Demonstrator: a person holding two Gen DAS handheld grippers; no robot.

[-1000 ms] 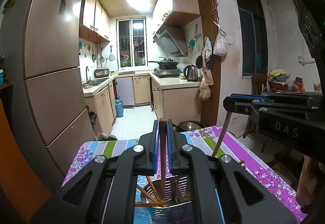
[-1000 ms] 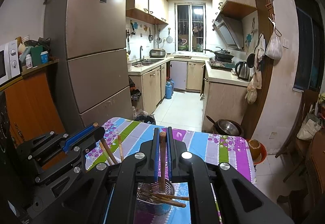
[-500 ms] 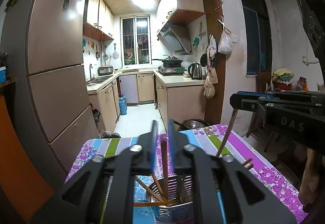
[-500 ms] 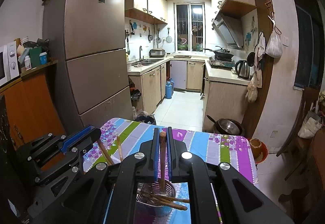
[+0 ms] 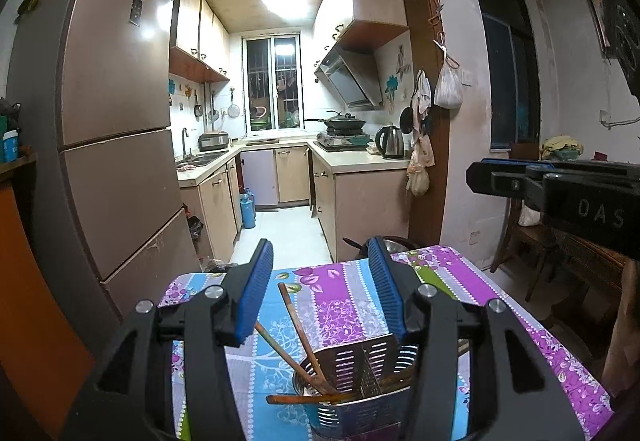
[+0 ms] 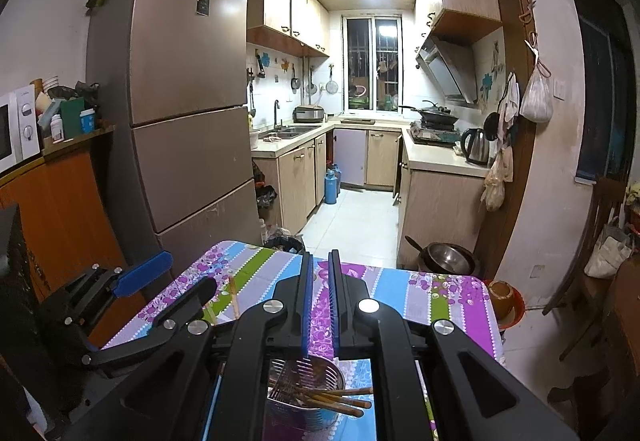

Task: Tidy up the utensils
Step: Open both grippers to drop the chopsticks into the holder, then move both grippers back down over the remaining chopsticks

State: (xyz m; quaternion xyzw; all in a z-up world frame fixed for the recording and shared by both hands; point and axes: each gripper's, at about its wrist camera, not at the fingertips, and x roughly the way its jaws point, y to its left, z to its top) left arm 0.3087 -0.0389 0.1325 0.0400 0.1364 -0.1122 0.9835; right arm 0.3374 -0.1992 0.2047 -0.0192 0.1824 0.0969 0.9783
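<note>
A big brown fridge (image 6: 180,89) far left of the jaws, a shiny kettle (image 6: 476,145) far ahead, right.

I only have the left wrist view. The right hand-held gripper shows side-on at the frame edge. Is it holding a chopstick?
Observer: No. In the right wrist view, the right hand-held gripper shows a narrow gap between its blue pads, with nothing in it.
Operator: What sits below it?
Observer: The perforated steel utensil holder, with brown wooden chopsticks poking out over its right rim.
</note>
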